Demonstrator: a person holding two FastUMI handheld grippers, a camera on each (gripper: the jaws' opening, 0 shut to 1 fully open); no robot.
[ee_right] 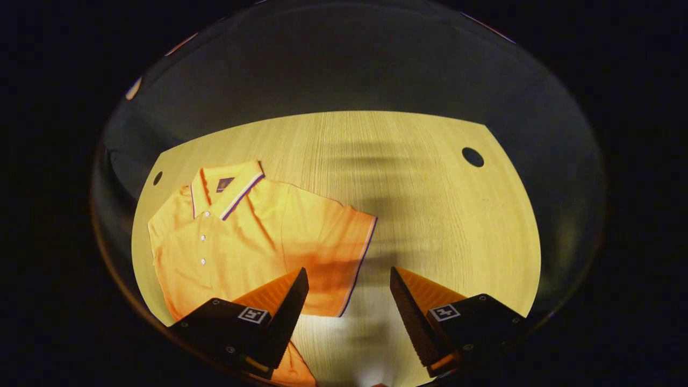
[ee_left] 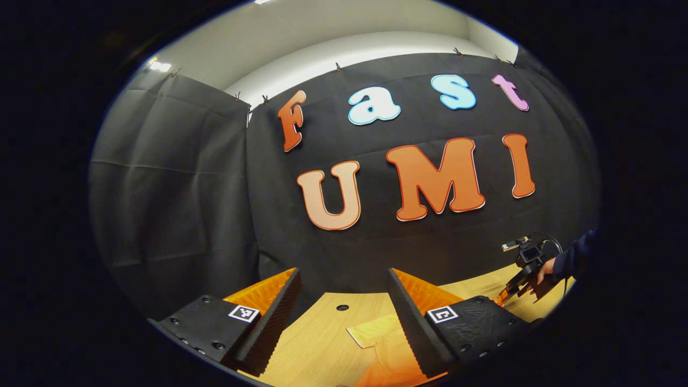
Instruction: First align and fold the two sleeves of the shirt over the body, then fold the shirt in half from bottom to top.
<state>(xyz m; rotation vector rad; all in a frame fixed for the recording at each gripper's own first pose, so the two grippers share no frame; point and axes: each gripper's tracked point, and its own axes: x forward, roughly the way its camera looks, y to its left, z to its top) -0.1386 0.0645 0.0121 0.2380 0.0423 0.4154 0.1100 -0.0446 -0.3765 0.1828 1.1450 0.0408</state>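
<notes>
Right claw [ee_right: 348, 293] agape above shirt [ee_right: 252, 236]

shirt [ee_right: 252, 236] hem: cut off by frame edge | far hand-held gripper [ee_left: 524, 269]: too small

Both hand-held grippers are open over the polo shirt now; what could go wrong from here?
1. The right hand-held gripper hangs above the sleeve hem; a deep pinch may grab the body layer too.
2. The polo shirt lies askew on the table, so folds may misalign.
3. The left hand-held gripper faces the wall, away from its sleeve.
</notes>
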